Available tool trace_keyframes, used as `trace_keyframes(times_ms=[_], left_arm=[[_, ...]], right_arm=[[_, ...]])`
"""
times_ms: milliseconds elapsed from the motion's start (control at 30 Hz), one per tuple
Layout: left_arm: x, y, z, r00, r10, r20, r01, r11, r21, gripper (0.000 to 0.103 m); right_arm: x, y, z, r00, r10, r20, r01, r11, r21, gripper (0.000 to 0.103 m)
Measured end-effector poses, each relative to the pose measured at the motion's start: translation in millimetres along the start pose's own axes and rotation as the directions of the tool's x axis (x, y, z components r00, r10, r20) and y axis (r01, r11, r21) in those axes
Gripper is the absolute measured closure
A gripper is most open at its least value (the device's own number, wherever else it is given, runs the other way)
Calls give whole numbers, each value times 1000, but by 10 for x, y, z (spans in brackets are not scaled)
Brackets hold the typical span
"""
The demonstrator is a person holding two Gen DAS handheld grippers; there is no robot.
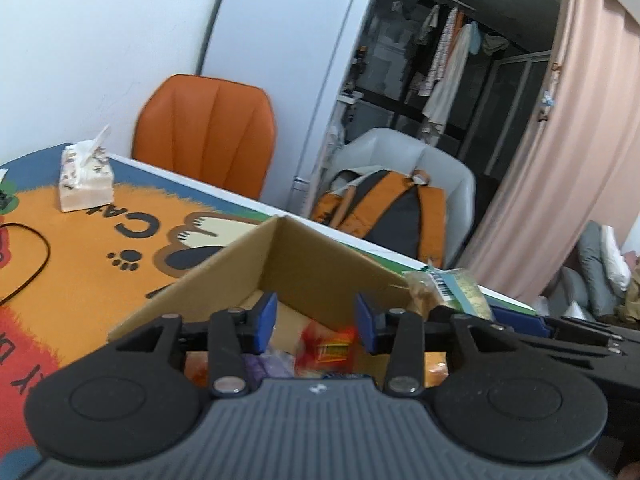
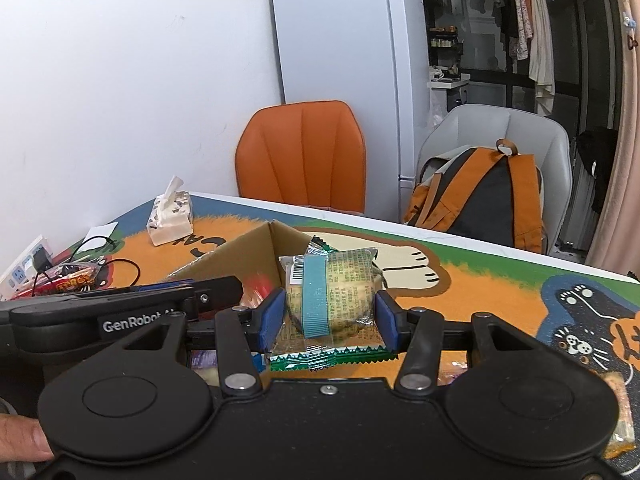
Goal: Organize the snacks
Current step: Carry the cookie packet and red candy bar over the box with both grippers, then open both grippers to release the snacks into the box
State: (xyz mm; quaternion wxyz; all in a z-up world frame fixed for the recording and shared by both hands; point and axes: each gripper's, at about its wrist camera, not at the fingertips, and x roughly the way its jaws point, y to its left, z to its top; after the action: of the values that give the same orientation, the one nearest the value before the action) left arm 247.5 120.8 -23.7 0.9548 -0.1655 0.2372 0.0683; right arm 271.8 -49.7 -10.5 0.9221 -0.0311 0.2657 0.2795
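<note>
An open cardboard box (image 1: pixel 224 276) stands on the cat-print table mat, with several bright snack packets (image 1: pixel 328 346) lying inside. My left gripper (image 1: pixel 316 322) hovers over the box's near side, open, with nothing between its blue pads. My right gripper (image 2: pixel 330 320) is shut on a clear, green-edged pastry packet (image 2: pixel 336 292), held just right of the box (image 2: pixel 248 248). In the left wrist view that packet (image 1: pixel 452 284) shows beyond the box's right wall. The left gripper's body fills the lower left of the right wrist view.
A tissue pack (image 2: pixel 170 216) sits at the table's far left, near a black cable (image 2: pixel 128 268), a power strip (image 2: pixel 24 268) and a red snack packet (image 2: pixel 72 280). Another snack (image 2: pixel 622 420) lies at lower right. An orange chair (image 2: pixel 304 156) and a grey chair holding a backpack (image 2: pixel 480 196) stand behind the table.
</note>
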Motion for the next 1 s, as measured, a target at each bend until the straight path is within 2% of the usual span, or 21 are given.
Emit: trace_keyframes(times_ms=[133, 300, 500, 533, 567, 633, 833, 1000], left_arm=[[9, 125, 15, 1000, -10, 0, 10, 999, -40, 53], [-115, 217, 38, 1000, 3, 16, -2, 998, -61, 50], [-266, 341, 44, 999, 42, 26, -40, 995, -88, 43], [-286, 354, 44, 998, 49, 29, -46, 995, -90, 40], [-312, 360, 40, 998, 57, 32, -54, 995, -90, 39], [-338, 373, 35, 997, 71, 31, -68, 994, -87, 31], [-411, 364, -14, 995, 96, 34, -93, 991, -96, 14], [-449, 299, -56, 996, 88, 29, -86, 993, -79, 13]], right_arm=[[84, 30, 17, 1000, -4, -10, 4, 1000, 1, 54], [150, 85, 42, 1000, 3, -12, -3, 1000, 5, 54], [212, 177, 109, 1000, 14, -2, -14, 1000, 11, 53], [219, 179, 122, 1000, 13, -4, -12, 1000, 17, 50], [218, 179, 126, 1000, 7, -3, -7, 1000, 20, 42], [196, 172, 126, 1000, -8, 4, 8, 1000, 26, 32], [83, 114, 40, 1000, -11, -4, 11, 999, 41, 32], [-54, -7, -40, 1000, -16, -9, 17, 998, 69, 27]])
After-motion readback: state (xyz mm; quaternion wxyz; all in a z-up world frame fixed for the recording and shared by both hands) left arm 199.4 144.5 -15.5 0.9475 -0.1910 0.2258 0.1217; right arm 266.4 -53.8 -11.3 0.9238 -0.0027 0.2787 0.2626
